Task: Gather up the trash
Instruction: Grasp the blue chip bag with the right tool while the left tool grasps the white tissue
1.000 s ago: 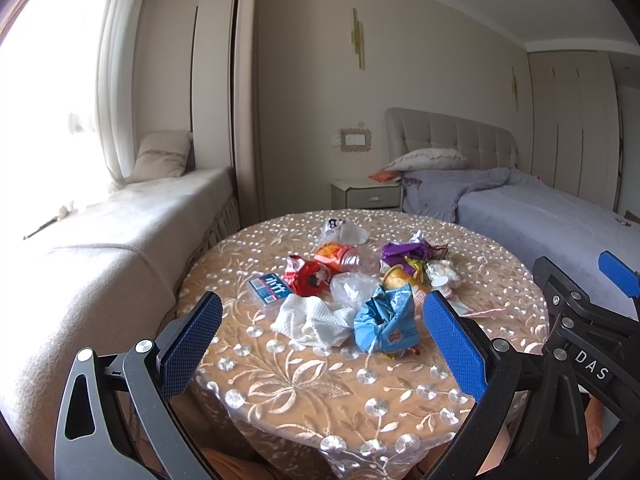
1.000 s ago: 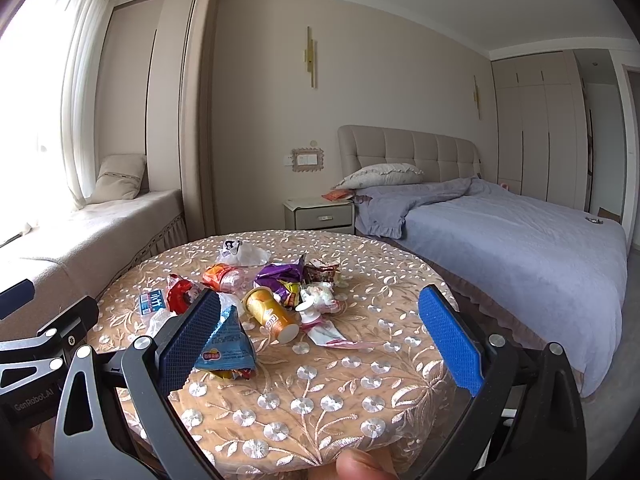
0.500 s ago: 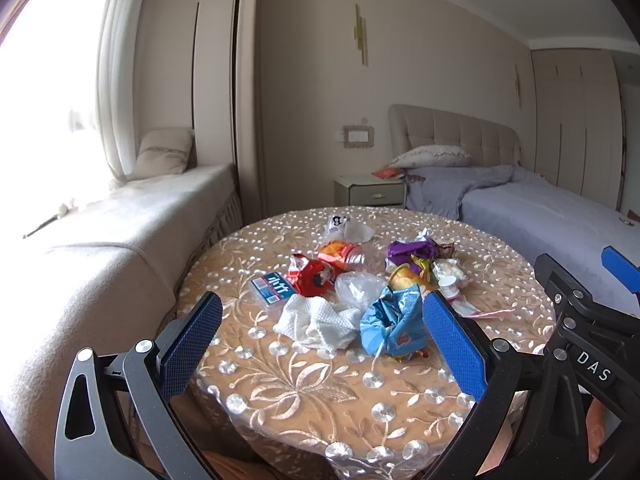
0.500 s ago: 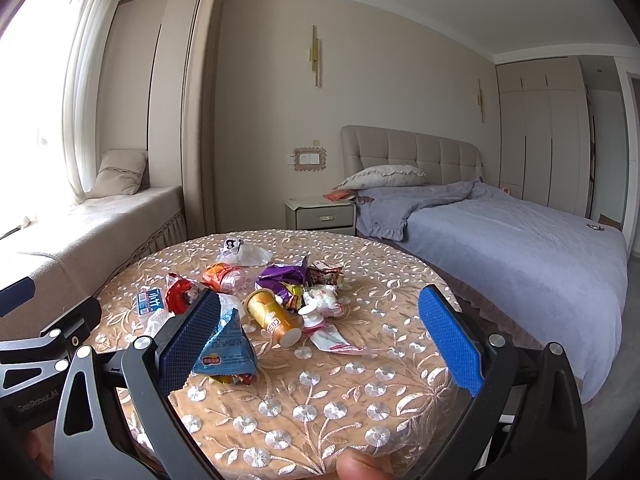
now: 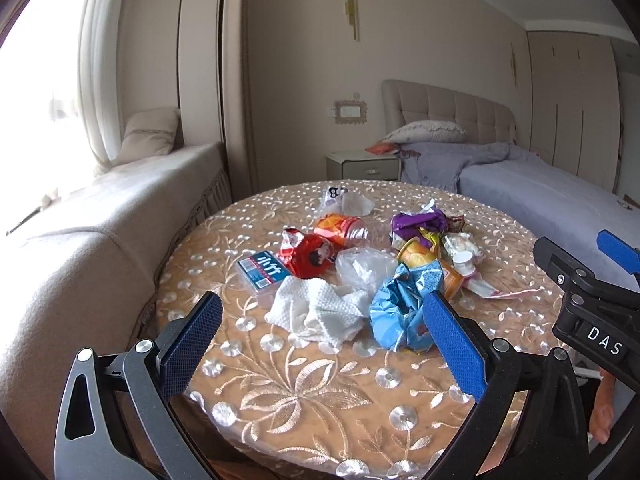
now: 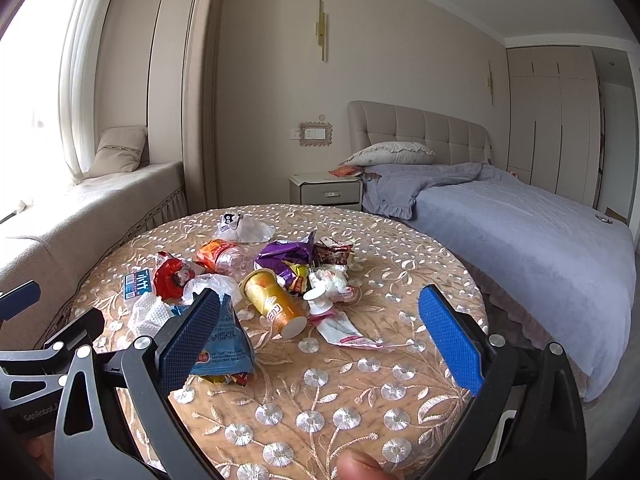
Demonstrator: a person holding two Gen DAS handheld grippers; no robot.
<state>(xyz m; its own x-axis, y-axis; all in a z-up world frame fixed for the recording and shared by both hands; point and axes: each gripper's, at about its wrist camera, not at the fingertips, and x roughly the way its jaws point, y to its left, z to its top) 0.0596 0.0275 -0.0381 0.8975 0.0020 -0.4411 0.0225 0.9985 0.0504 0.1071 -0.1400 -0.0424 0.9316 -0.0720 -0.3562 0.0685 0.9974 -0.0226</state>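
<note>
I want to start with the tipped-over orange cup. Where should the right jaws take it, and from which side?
The orange cup lies on its side, base toward the camera. Grip across its round wall near the middle, coming down from above with the right gripper, jaws straddling its width. The base end looks freest, probably.

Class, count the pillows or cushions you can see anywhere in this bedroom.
2: one cushion propped on the window seat at left, one pillow against the bed's headboard. Others may be hidden under the bedding.

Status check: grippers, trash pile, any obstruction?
Left gripper open, empty. Right gripper open, empty. Trash pile untouched on round table. Nothing blocking.
</note>
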